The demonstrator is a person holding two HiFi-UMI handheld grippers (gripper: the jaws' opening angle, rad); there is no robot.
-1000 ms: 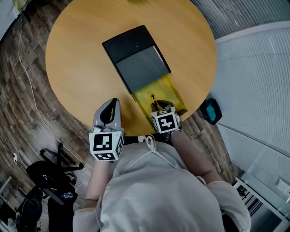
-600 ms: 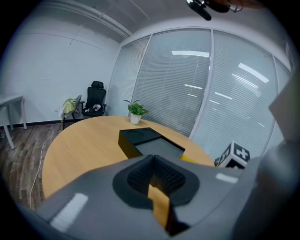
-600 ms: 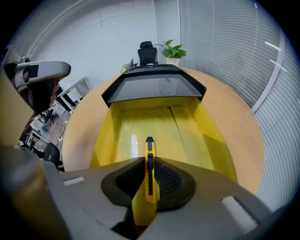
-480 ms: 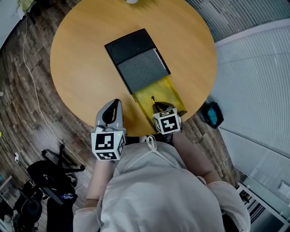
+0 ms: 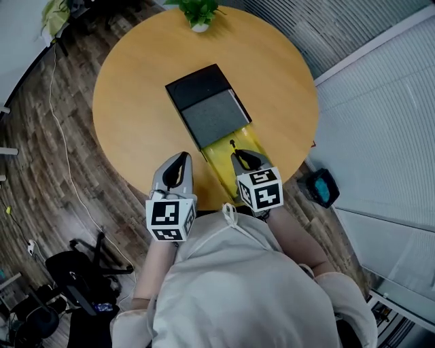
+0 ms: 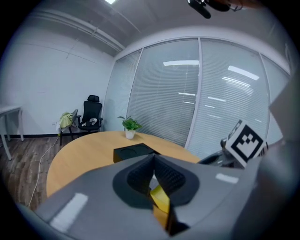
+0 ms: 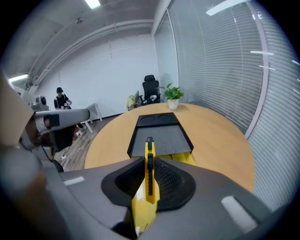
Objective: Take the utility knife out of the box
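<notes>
An open black box [image 5: 204, 102] with a grey foam insert [image 5: 212, 117] and a yellow tray [image 5: 253, 140] at its near end lies on the round wooden table [image 5: 136, 115]. My right gripper [image 5: 238, 158] hangs above the yellow tray, shut on the yellow utility knife [image 7: 149, 173]. The knife's black tip points at the box [image 7: 159, 133]. My left gripper [image 5: 180, 163] hovers over the table's near edge, left of the tray. Its jaws are together with nothing held [image 6: 153, 161]; the yellow behind them is the tray.
A small potted plant [image 5: 199, 12] stands at the table's far edge. On the floor lie a blue and black object [image 5: 319, 185] at the right, a chair base [image 5: 81, 272] at the lower left and a white cable [image 5: 61, 136]. Glass walls with blinds stand to the right.
Both grippers have risen. The right one has come up off the yellow tray with the knife between its jaws. The left one stays shut.
</notes>
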